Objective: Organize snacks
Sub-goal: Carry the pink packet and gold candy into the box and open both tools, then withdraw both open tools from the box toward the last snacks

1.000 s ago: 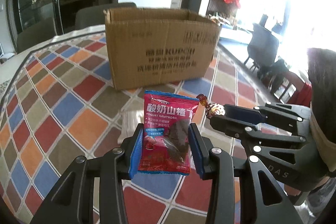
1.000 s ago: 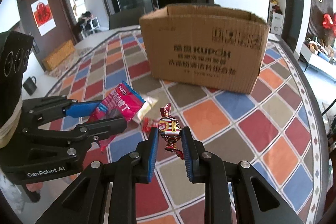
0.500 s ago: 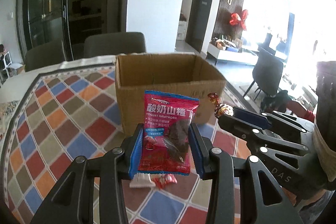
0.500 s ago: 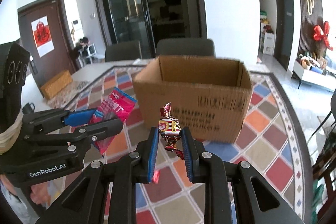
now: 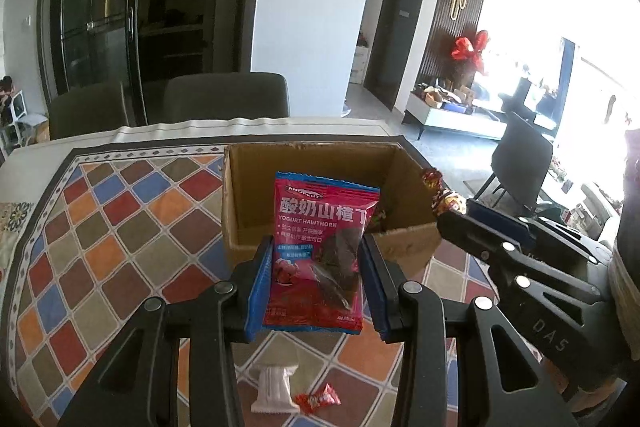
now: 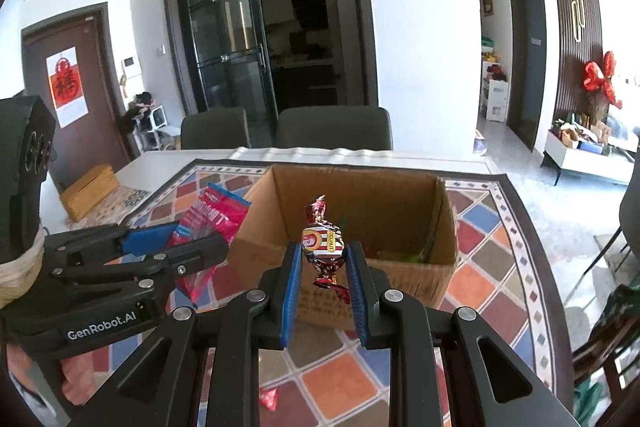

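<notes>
My left gripper (image 5: 316, 259) is shut on a red and blue hawthorn snack packet (image 5: 320, 243), held upright above the near wall of the open cardboard box (image 5: 256, 199). My right gripper (image 6: 323, 259) is shut on a twist-wrapped candy (image 6: 322, 243), also raised at the box's (image 6: 400, 275) near wall. In the left wrist view the right gripper (image 5: 456, 211) with its candy (image 5: 444, 193) comes in from the right. The right wrist view shows the left gripper (image 6: 192, 239) and the packet (image 6: 212, 219) at the left. Some wrapped snacks lie on the box floor.
A white sachet (image 5: 274, 387) and a small red candy (image 5: 318, 393) lie on the checkered tablecloth (image 5: 100, 247) below my grippers. Two grey chairs (image 6: 332, 127) stand behind the table. Another chair (image 5: 524, 163) is off to the right.
Both grippers have risen and moved toward the box with their snacks still held. The view now looks down into the box's opening, and the sachet and red candy appear on the cloth below.
</notes>
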The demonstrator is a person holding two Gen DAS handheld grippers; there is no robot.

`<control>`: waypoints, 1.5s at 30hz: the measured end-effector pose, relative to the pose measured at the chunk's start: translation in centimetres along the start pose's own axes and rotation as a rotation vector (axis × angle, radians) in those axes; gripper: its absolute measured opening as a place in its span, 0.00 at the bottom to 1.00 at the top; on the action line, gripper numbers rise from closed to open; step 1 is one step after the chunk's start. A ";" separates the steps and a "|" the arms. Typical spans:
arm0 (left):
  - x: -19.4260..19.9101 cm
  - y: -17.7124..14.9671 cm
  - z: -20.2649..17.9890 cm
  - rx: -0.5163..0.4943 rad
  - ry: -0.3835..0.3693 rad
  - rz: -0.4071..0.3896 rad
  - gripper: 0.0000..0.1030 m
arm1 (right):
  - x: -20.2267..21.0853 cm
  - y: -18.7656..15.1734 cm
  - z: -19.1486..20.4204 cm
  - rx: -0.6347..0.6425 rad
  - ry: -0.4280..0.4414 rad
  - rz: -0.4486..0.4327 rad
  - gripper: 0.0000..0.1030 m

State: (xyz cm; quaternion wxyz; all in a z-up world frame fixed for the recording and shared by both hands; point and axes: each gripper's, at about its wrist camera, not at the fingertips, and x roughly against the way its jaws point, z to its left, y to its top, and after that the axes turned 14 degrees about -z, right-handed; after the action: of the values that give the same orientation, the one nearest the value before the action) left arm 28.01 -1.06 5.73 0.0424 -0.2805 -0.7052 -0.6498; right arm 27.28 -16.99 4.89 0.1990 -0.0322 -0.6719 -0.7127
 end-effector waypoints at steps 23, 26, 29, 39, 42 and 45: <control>-6.9 3.0 1.0 -0.014 0.052 0.081 0.57 | -7.4 1.7 -2.8 -0.011 -0.083 0.090 0.24; -5.7 2.9 1.0 -0.029 0.074 0.052 0.62 | -7.7 1.5 -2.8 -0.021 -0.103 0.103 0.38; -4.4 2.5 0.9 -0.042 0.089 0.037 0.64 | -6.9 1.1 -2.8 -0.020 -0.115 0.091 0.40; 0.1 -0.3 0.9 -0.073 0.113 0.011 0.68 | -2.6 -1.0 -0.3 0.013 -0.049 0.060 0.46; 1.3 -1.6 1.3 -0.063 0.110 0.013 0.71 | -1.6 -1.9 0.5 0.015 -0.029 0.066 0.46; 2.4 -3.2 1.6 -0.064 0.121 0.015 0.72 | -0.9 -2.9 1.3 0.023 -0.011 0.078 0.46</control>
State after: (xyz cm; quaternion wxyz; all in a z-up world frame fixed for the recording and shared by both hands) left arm 25.05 1.22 3.68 0.0809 -0.2471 -0.6781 -0.6874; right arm 26.85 -15.45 1.95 0.2236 -0.0600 -0.6795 -0.6962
